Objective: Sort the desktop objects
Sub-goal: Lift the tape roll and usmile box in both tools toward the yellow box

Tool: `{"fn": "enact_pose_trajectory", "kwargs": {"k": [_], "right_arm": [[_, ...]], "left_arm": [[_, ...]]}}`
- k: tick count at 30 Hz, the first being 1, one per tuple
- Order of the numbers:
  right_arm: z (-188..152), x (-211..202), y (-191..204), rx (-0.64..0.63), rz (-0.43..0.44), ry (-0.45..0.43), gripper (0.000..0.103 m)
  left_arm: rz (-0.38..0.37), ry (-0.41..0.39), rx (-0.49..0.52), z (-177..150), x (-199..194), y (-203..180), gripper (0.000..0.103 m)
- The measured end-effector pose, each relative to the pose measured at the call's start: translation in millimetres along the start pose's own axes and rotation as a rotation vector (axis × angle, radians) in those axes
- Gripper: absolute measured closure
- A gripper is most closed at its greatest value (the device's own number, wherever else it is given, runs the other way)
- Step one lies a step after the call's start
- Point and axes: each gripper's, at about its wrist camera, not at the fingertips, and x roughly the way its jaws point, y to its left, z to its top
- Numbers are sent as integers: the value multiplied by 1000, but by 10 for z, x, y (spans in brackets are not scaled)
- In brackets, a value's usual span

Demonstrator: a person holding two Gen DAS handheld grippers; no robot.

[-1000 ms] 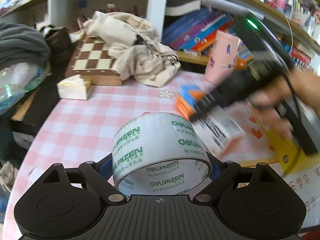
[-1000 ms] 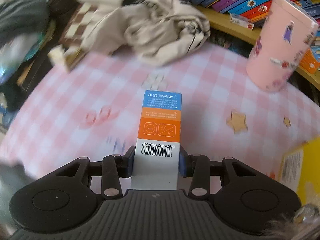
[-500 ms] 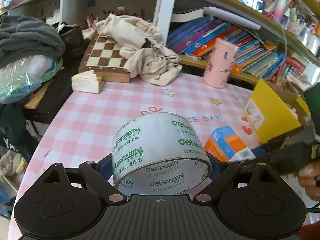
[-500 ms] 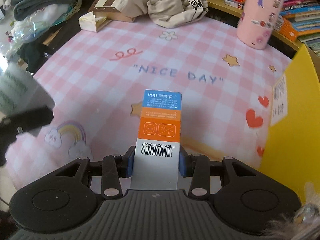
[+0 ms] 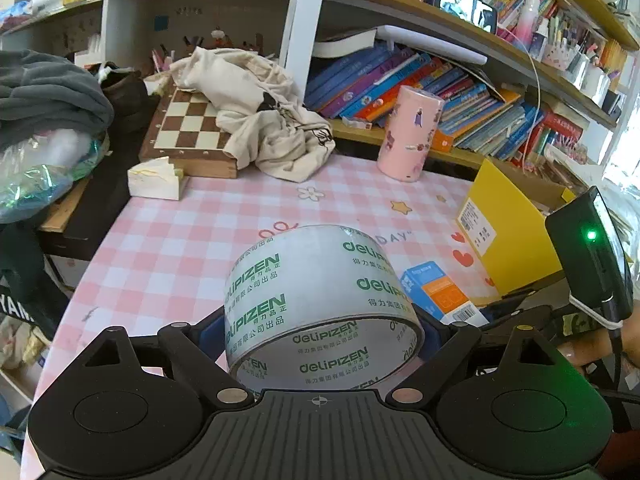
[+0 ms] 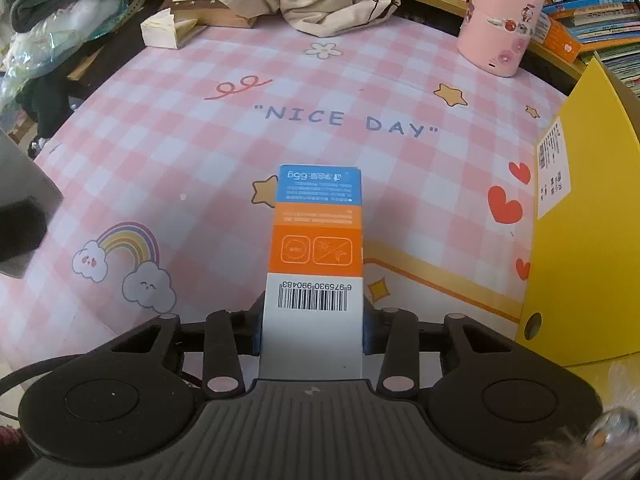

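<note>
Seen from the left wrist, the left gripper (image 5: 320, 336) stands spread wide, its blue pads pressed to both sides of a clear tape roll (image 5: 320, 300) printed with green lettering, held above the pink checked table (image 5: 168, 248). Just right of the roll, a blue, orange and white carton (image 5: 438, 292) sits in the right gripper (image 5: 486, 312), whose black body with a green light rises at the far right edge. Beyond it stands a yellow box (image 5: 508, 236); farther ahead, a pink cylinder (image 5: 410, 134), a crumpled beige cloth (image 5: 260, 116) lying over a chessboard (image 5: 188, 128), and shelves of books (image 5: 420, 88).

Seen from the right wrist, the right gripper (image 6: 312, 332) is drawn narrow, clamping the carton (image 6: 316, 240) by its white barcode end, the blue end pointing away over the table (image 6: 192, 152). The yellow box (image 6: 580, 240) stands close on the right, the pink cylinder (image 6: 504, 16) ahead and to the right. A blurred grey and black shape at the left edge cannot be identified.
</note>
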Motion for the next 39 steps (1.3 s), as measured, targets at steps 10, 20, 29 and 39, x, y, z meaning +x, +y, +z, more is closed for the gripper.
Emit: {"fn": "enact_pose_trajectory", "kwargs": {"k": [10,20,29,39], "right_arm": [[-123,-406,63,27,56,-49,65],[-506,-691,67,177,81,-70,65],[-869,-971,-139,291,6,-114,65],[-1263,-1163,-387,412,-53,-129,65]], "left_arm": [[-11,-25,3,-16,-152,55,13],[-74,-12,42,-49,-194,-29,13],[-174,6,131,-54,-154,-354,13],[-260,33,209,-107,-105,-713,13]]}}
